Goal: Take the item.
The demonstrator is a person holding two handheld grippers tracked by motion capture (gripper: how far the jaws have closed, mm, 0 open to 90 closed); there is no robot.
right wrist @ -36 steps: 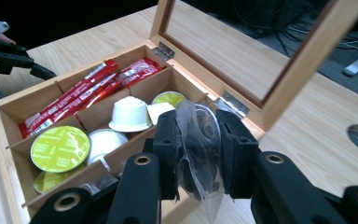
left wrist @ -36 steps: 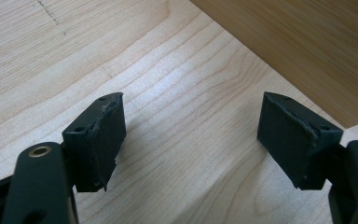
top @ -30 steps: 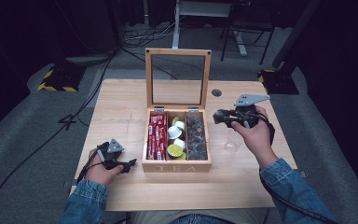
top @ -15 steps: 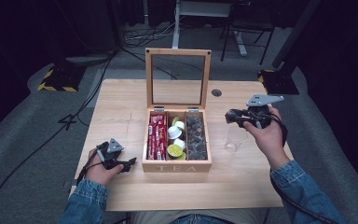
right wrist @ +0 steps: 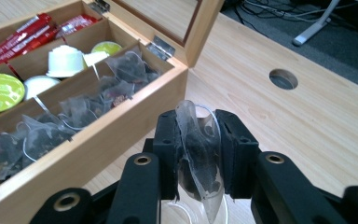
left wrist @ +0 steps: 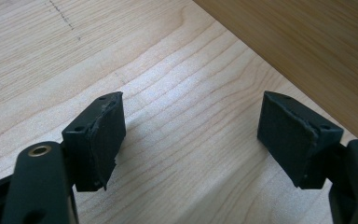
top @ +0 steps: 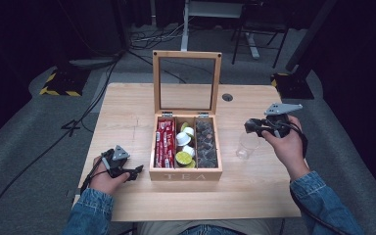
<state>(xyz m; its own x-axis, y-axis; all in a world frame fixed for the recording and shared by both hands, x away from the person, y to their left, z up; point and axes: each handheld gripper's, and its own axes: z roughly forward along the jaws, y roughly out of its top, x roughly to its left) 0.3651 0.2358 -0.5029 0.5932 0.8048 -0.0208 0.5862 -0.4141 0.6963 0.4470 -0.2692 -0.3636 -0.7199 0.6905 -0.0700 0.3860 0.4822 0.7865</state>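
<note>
A wooden tea box stands open mid-table. Left of it, the left gripper rests on the table, jaws spread and empty. Inside the box, left to right: red sachets, capsules, mesh tea bags. Right of the box, the right gripper pinches one tea bag above a clear glass. To do this well, centre the bag over the glass, lower it, then release.

Left gripper is resting low in the left hand, jaws standing apart; right gripper is pinching, raised in the right hand.
</note>
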